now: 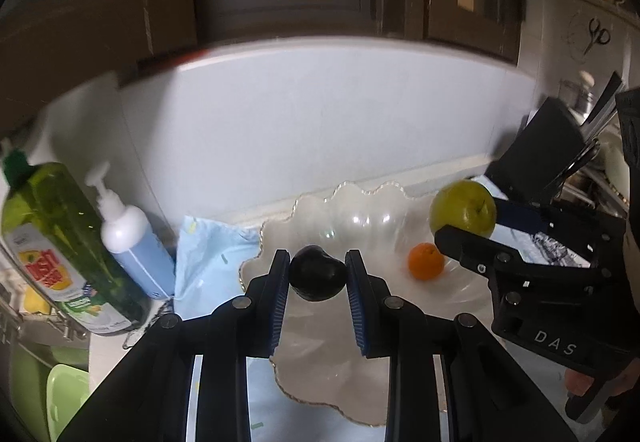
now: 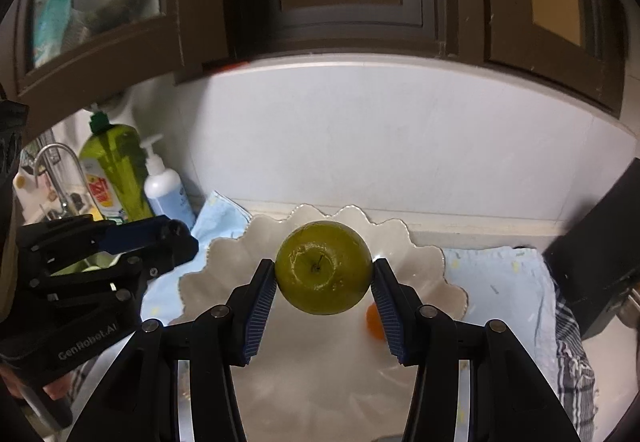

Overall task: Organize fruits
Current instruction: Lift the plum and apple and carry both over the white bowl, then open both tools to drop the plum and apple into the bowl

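Observation:
A clear glass bowl [image 1: 360, 214] with a scalloped rim sits on the counter against the white wall. My left gripper [image 1: 318, 270] is shut on a dark plum [image 1: 318, 274] and holds it above the bowl's near left part. A small orange [image 1: 426, 261] lies inside the bowl at the right. In the right wrist view my right gripper [image 2: 324, 270] is shut on a green apple [image 2: 324, 267], stem toward the camera, above the bowl [image 2: 416, 254]. The orange [image 2: 373, 320] peeks out beside the right finger. The apple [image 1: 463, 208] and right gripper also show at the right of the left wrist view.
A green dish-soap bottle [image 1: 60, 242] and a white-and-blue pump bottle [image 1: 128, 238] stand left of the bowl, with a sink tap [image 2: 56, 170] beyond. A light blue cloth [image 1: 208, 254] lies under the bowl. A black knife block [image 1: 540, 150] stands at the right. Dark cabinets hang overhead.

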A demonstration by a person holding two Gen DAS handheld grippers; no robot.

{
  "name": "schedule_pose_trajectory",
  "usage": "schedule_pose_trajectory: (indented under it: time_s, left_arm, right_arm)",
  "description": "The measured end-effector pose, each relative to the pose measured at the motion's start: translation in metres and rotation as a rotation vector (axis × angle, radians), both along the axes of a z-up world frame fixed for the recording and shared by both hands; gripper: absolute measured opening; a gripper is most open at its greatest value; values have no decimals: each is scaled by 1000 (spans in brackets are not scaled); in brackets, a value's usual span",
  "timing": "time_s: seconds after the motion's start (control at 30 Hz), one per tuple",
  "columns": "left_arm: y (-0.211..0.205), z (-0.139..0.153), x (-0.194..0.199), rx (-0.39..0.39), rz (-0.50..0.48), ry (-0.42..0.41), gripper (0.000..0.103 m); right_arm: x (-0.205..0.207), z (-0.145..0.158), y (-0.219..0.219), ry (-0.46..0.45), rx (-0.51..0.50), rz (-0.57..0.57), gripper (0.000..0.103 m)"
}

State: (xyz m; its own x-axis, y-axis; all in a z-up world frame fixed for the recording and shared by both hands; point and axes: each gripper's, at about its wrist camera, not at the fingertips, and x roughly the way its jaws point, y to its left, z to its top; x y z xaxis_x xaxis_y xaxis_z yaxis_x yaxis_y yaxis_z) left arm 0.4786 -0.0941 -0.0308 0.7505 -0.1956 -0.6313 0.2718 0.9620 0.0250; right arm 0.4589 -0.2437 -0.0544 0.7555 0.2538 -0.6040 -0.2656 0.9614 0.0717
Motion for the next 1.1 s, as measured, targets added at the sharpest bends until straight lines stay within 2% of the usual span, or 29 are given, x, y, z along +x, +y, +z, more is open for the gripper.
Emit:
schedule_pose_trajectory:
  time_s: [0.37, 0.53, 0.83, 0.87, 0.9, 0.97, 1.03, 1.1]
  left_arm:
    - [-8, -39, 41, 48, -4, 150, 28]
    - [-9, -52, 50, 63, -7, 182, 29]
    - [-8, -62, 60, 60, -1, 219, 30]
    - [-8, -62, 61, 57, -2, 226, 36]
    - [-7, -62, 61, 47, 0, 231, 47]
    - [-5, -59, 60, 45, 10, 221, 51]
    - [-3, -56, 59, 49, 15, 211, 56]
    - [0, -51, 57, 47, 24, 199, 59]
  right_arm:
    - [47, -37, 1, 169, -44, -5, 50]
    - [56, -56, 2, 233, -63, -5, 50]
    - [57, -70, 5, 286, -96, 14, 50]
    - [58, -70, 6, 290, -101, 14, 50]
    - [58, -70, 7, 291, -105, 13, 51]
    - [58, -70, 7, 286, -116, 11, 53]
    - [56, -66, 6, 265, -134, -6, 64]
    - [53, -59, 5, 239, -139, -18, 67]
